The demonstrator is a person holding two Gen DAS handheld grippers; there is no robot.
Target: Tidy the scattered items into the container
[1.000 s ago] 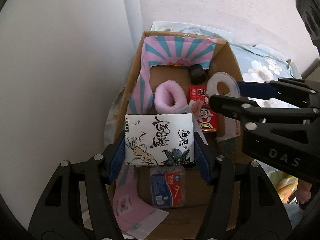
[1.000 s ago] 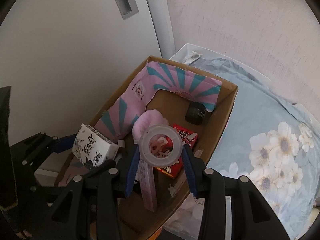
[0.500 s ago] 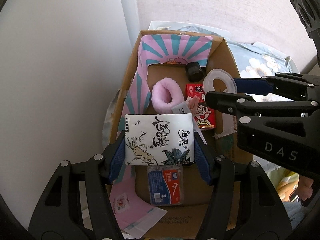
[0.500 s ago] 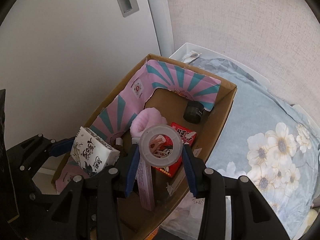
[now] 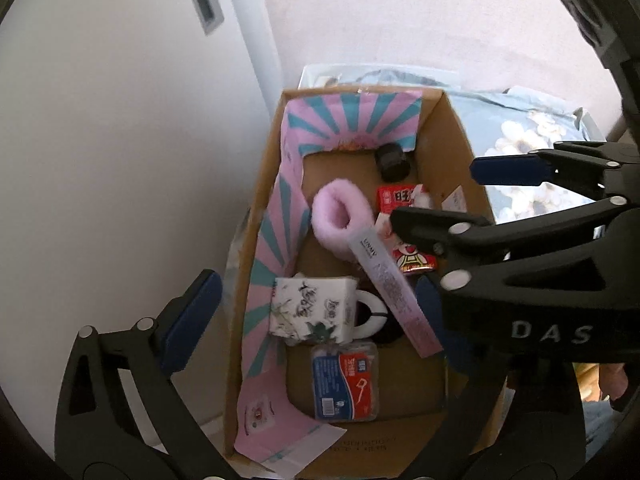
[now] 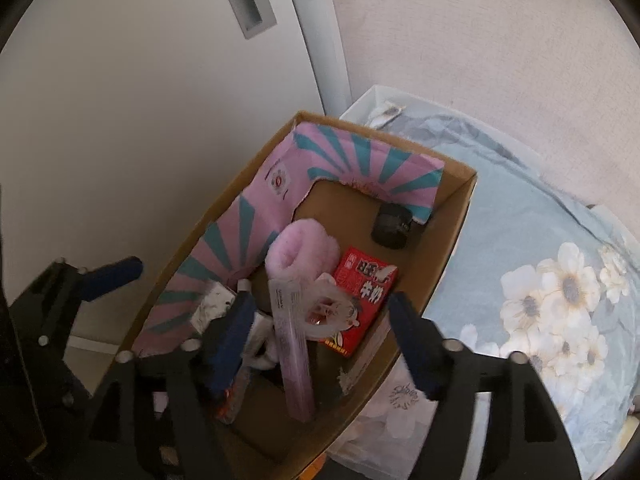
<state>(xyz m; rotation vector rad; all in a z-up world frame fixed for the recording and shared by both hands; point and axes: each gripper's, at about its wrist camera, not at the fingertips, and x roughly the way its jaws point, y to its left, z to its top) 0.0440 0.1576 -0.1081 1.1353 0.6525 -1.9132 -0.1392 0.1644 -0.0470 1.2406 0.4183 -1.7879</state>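
Cardboard box [image 5: 460,160] now holds white printed tissue pack [image 5: 312,306] and clear tape ring [image 6: 324,312]; left gripper [image 5: 308,312], right gripper [image 6: 320,316] both opening, pads clear, nothing gripped.

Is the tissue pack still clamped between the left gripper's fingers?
No, the tissue pack lies in the cardboard box, clear of the left gripper, whose jaws are opening.

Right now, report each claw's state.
Left claw: opening, pads clear of the tissue pack below.
Right claw: opening, tape roll loose between the pads.
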